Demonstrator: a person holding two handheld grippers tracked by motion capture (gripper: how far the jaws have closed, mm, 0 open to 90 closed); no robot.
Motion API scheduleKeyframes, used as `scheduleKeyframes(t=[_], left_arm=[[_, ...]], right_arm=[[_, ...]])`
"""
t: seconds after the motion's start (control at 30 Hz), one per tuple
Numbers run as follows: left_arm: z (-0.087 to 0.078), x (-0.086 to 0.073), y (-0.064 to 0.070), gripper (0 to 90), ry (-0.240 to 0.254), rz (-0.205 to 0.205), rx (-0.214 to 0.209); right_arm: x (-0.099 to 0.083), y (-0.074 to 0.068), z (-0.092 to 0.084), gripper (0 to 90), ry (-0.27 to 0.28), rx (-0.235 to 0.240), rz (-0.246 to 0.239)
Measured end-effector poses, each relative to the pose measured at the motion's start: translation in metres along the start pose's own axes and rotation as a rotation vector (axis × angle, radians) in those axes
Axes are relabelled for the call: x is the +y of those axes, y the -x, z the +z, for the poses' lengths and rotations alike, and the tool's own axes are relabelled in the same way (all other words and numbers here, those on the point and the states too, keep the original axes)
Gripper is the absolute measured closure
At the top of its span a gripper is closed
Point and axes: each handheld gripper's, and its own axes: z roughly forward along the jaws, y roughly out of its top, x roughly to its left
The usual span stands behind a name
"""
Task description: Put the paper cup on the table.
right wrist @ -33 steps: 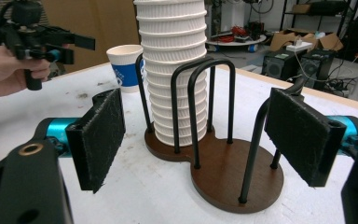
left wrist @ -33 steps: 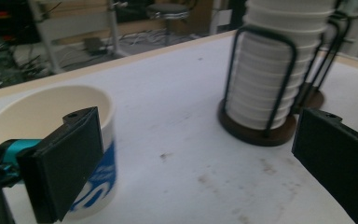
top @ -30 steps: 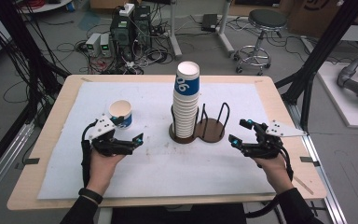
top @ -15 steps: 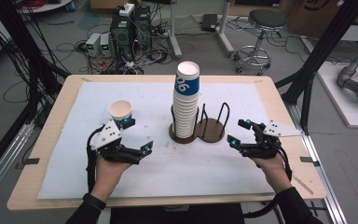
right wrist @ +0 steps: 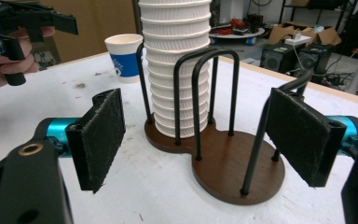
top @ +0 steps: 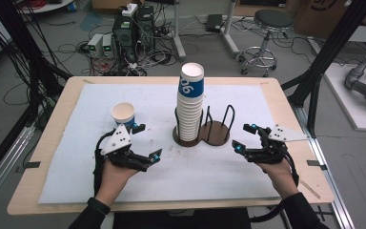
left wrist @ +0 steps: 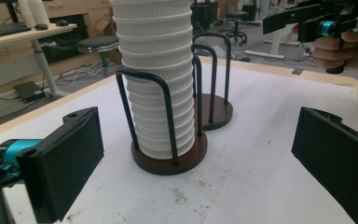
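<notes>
Left gripper (top: 145,141) drawn back from single cup (top: 123,115), both grippers' jaws wide, empty, top stacked cup (top: 191,86) printed "96"

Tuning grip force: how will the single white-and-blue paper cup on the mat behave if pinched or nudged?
The single white-and-blue paper cup stands empty and upright, so it probably weighs little and slides or tips at a nudge. Its thin paper wall likely dents under a firm pinch. Its tapered side may slip up out of the jaws; the open left gripper should close gently.
</notes>
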Motion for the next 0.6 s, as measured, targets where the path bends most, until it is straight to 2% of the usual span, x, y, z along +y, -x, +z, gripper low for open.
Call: scheduleKeyframes(t=[0.17, 0.47, 0.6], left_arm=[[-0.0002, 0.0003, 0.0001, 2.0, 0.001, 0.002, 0.007], [0.0010, -0.0022, -0.0010, 2.0, -0.017, -0.006, 0.010], [0.0014, -0.0028, -0.0017, 2.0, -0.023, -0.017, 0.022]], right_arm=[[-0.0007, 0.0023, -0.0031, 20.7, 0.002, -0.014, 0.006], [-0.0014, 0.0001, -0.0007, 20.7, -0.013, -0.009, -0.014], [-0.0015, 0.0004, -0.0008, 20.7, -0.013, -0.010, -0.008]])
